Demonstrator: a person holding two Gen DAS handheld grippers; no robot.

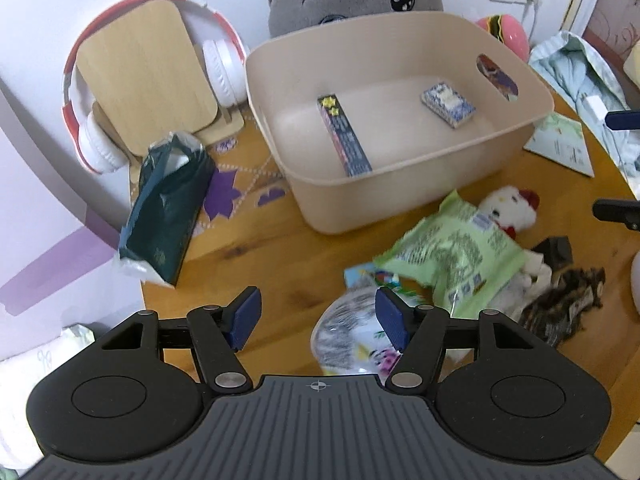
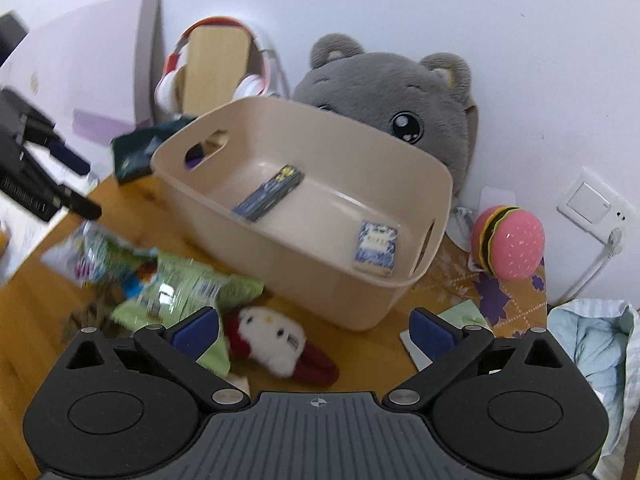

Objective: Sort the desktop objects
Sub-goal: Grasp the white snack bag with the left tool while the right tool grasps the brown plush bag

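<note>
Below the right tongs (image 2: 314, 334), white plush toy (image 2: 272, 342).

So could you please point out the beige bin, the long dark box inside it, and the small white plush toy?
beige bin (image 1: 400, 208), left wrist view, front outer wall.
long dark box (image 1: 345, 136), left wrist view, middle of its top face.
white plush toy (image 2: 272, 338), right wrist view, its face.

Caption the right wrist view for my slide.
Open right gripper above a white plush, beige bin holding two boxes behind.
</note>
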